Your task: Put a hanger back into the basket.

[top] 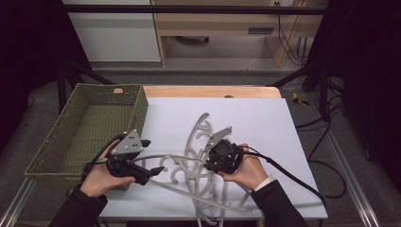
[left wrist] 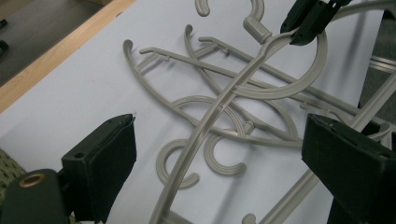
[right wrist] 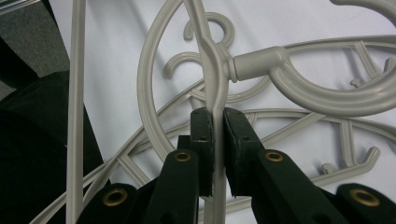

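- On the white table sheet (top: 265, 118), just right of the green woven basket (top: 90, 118), a tangle of grey plastic coat hangers (top: 198, 142) lies heaped; one hanger (top: 163, 157) is lifted out of the heap toward the basket.
- The right gripper (top: 210, 158), on the side of the pile away from the basket, has its jaws pressed together on the thin shoulder bar of that hanger (right wrist: 215, 100), just below the collar of its swivel hook (right wrist: 261, 60).
- The left gripper (top: 156, 171), beside the basket's near corner, stands with jaws spread wide, the same curved bar (left wrist: 205, 135) passing between them untouched by either pad.
- Handling, as a judgement: the hangers look light, stiff and smooth, so weight is no worry, but hooks and notched arms are likely to snag neighbours when one is pulled free. The plain bar near the neck, clear of hooks, looks the soundest place to grip; a second hold farther along the arm should stop it swinging.
- The right gripper view shows the pinch itself, pads flat on either side of the bar, which the high view hides under the hand.
- The left gripper view shows the far gripper's tips (left wrist: 308, 21) clamped near the hook, and small loose hooks (left wrist: 224, 161) lying on the sheet.
- The high view alone places the basket.
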`<state>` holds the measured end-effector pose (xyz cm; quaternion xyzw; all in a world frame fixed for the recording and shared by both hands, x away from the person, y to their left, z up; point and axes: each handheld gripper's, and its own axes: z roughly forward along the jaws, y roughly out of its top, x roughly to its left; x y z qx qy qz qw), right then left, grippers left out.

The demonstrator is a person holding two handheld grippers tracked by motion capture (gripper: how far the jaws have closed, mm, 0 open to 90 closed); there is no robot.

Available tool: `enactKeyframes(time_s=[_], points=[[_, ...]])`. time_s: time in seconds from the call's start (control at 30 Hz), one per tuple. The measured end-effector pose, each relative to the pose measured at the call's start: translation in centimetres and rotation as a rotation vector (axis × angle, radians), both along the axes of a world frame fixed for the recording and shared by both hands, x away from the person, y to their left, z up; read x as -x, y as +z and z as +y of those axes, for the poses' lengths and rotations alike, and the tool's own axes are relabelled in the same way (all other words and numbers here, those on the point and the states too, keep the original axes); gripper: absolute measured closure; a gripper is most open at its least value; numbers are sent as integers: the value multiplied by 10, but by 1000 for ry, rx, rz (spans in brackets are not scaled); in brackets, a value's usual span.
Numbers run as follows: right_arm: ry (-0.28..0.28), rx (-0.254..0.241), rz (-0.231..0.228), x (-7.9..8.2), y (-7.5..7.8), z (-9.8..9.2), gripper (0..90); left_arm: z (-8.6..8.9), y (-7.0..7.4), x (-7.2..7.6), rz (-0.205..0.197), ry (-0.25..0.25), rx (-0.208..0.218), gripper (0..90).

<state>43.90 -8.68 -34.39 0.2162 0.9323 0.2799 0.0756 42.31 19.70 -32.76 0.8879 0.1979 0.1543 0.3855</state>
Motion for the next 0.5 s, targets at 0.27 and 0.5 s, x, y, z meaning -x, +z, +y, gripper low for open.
enactKeyframes(time_s=[0.27, 0.5], points=[[22, 0, 7, 1, 1, 1, 834, -28, -4, -10, 0, -48, -102, 179], [37, 3, 8, 3, 2, 1, 834, -52, -8, -12, -3, -130, -190, 315]])
